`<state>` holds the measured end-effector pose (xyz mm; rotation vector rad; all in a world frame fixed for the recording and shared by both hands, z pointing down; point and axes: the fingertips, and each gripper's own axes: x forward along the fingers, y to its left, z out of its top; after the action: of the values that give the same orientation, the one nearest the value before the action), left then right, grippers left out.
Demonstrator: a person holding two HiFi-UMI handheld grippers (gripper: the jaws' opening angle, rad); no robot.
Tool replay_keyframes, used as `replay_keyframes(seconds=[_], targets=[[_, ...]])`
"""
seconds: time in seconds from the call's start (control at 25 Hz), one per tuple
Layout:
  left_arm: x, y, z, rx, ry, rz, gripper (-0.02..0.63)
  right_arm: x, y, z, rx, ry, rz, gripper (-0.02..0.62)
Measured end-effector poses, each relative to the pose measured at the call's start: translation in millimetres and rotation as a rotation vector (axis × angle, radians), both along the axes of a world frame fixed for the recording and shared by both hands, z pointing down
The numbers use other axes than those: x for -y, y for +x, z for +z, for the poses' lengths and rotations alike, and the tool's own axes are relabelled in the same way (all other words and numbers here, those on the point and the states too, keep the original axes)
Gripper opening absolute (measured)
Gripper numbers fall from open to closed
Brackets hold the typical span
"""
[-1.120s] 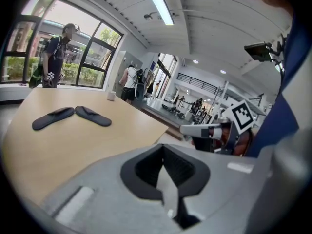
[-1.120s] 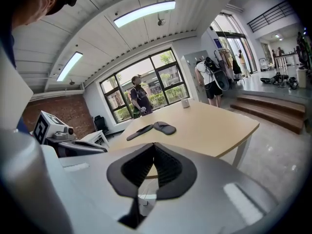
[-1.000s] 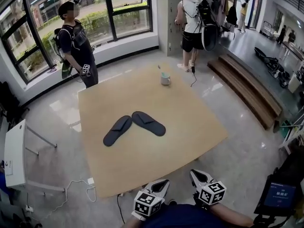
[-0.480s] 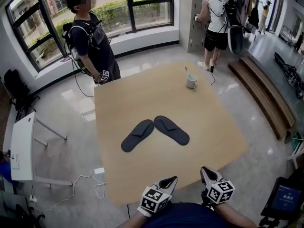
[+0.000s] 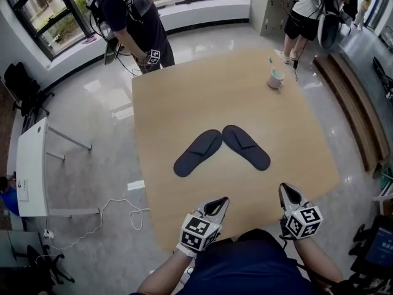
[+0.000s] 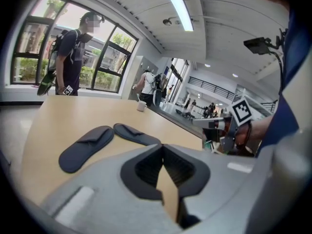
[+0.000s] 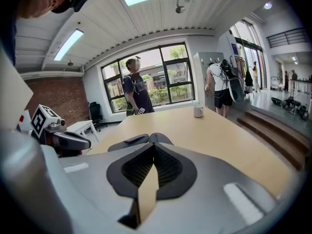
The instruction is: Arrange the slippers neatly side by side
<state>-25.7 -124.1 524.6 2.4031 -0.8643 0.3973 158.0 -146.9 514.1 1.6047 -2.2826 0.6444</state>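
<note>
Slippers (image 5: 198, 153) lie splayed on the table (image 5: 184, 97), inner ends apparently touching.

Right hand-held gripper (image 7: 154, 150): jaws are seen closed together, nothing between. Just past the tips, left slipper (image 7: 127, 141) and right slipper (image 7: 161, 138) are seen flat on the counter (image 7: 219, 130), near ends close, contact not resolved. Mug (image 7: 198, 111) is placed at the far end. Left hand-held gripper (image 7: 83, 143) is seen at frame left. Person (image 7: 136, 94) and second person (image 7: 222, 89) are seen beyond.
</note>
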Motion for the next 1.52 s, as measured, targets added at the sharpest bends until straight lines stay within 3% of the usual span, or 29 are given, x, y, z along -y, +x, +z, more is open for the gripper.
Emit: replay_keyframes(seconds=[0.12, 0.24, 0.52, 0.68, 0.8, 1.0, 1.16, 1.24, 1.4, 1.52], targets=[[15.2, -21.5, 9.6, 0.026, -0.001, -0.021, 0.005, 20.2, -4.1, 0.0, -0.056, 0.011, -0.042, 0.011], [31.1, -36.9, 14.5, 0.079, 0.052, -0.037, 0.005, 37.5, -16.5, 4.6, -0.08, 0.008, -0.119, 0.011], [73.6, -55.9, 15.5, 0.159, 0.103, -0.083, 0.005, 83.3, -47.5, 21.9, -0.045, 0.004, -0.256, 0.011], [99.9, -67.1, 18.7, 0.25, 0.152, -0.042, 0.027, 108.2, -56.3, 30.3, -0.08, 0.018, -0.348, 0.012], [117.3, -73.4, 28.8, 0.309, 0.169, 0.005, 0.046, 125.8, -61.7, 36.7, -0.138, 0.051, -0.431, 0.063], [130.2, -75.2, 55.8, 0.47, 0.225, 0.203, 0.142, 150.3, -68.7, 43.3, -0.224, 0.133, -0.578, 0.069], [139.6, -74.7, 76.2, 0.591, 0.296, 0.405, 0.225, 159.5, -76.6, 61.9, -0.225, 0.102, -0.738, 0.185], [148.7, -77.0, 87.3, 0.629, 0.305, 0.481, 0.241, 163.7, -77.1, 80.3, -0.299, 0.081, -0.823, 0.213], [155.7, -88.3, 117.9, 0.741, 0.269, 0.683, 0.278, 170.6, -77.3, 113.5, -0.54, 0.115, -0.991, 0.187], [156.3, -100.0, 144.1, 0.863, 0.261, 0.844, 0.316, 166.3, -79.5, 136.7, -0.621, 0.098, -1.116, 0.186]])
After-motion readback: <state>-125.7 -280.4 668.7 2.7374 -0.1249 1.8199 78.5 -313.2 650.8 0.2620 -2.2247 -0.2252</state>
